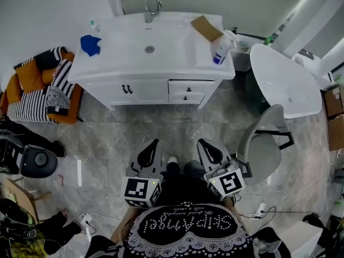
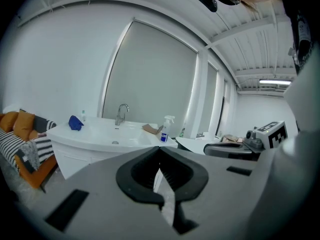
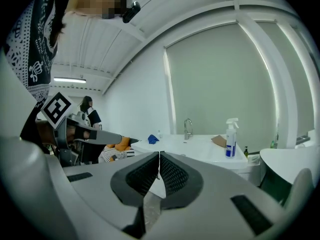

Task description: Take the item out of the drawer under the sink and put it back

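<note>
The white sink cabinet [image 1: 134, 93] stands across the floor ahead of me, with two small drawers [image 1: 188, 92] at its right, both pushed in. What is inside them is hidden. My left gripper [image 1: 155, 143] and right gripper [image 1: 201, 143] are side by side close to my body, well short of the cabinet, pointing at it. Both are shut with nothing between the pads. In the left gripper view the left gripper [image 2: 159, 148] aims at the basin [image 2: 107, 134]. In the right gripper view the right gripper [image 3: 159, 154] aims at the sink top [image 3: 200, 146].
On the sink top are a blue cloth [image 1: 90, 44], a spray bottle [image 1: 221, 47], a brown cardboard piece [image 1: 206, 28] and the faucet [image 1: 151, 8]. A grey chair [image 1: 263, 144] stands close at my right, a white tub [image 1: 282, 79] beyond it. An orange sofa [image 1: 32, 79] is at the left.
</note>
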Demonstrator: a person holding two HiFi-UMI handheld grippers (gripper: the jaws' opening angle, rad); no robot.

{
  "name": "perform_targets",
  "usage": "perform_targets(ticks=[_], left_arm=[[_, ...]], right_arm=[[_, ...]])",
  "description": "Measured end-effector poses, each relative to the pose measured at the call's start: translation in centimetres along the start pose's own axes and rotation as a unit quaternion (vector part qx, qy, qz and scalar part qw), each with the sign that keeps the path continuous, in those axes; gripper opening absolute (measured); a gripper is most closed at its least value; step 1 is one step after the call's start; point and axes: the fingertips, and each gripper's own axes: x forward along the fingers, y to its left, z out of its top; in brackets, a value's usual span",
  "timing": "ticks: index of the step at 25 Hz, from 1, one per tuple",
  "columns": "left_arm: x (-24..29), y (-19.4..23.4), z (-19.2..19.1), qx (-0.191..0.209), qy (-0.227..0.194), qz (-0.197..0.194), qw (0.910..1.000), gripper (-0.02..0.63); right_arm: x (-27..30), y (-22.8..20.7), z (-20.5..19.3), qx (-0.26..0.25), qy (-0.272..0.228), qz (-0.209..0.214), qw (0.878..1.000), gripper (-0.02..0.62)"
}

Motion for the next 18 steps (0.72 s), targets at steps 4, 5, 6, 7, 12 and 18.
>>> perform_targets(ticks=[4,5,6,7,12,18], left_arm=[[-0.21,0.26,-0.23,0.001,0.002,-0.005,1.0000,0.003],[-0.26,0.31,-0.14,0.002,0.001,-0.007,1.0000,0.003],[-0.30,0.34,-0.03,0.002,0.000,-0.007,1.0000,0.003],[-0.32,0.33,0.09,0.000,-0.002,-0.007,1.0000,0.003],[-0.14,0.04,0.61,-0.009,-0.018,-0.012,0.9997,0.003],[0.34,-0.51,0.22,0.002,-0.002,-0.030,0.9995,0.003]], right_arm=[[-0.08,0.17,-0.64,0.003,0.008,-0.008,1.000,0.018],[-0.15,0.14,-0.72,0.003,0.009,-0.011,1.000,0.018],[-0.21,0.16,-0.69,0.003,0.009,-0.012,1.000,0.018],[-0.25,0.21,-0.63,0.003,0.008,-0.012,1.000,0.018],[-0.44,0.06,-0.85,-0.001,0.009,-0.017,1.000,0.018],[-0.60,-0.04,-0.89,0.003,0.013,-0.018,1.000,0.018]])
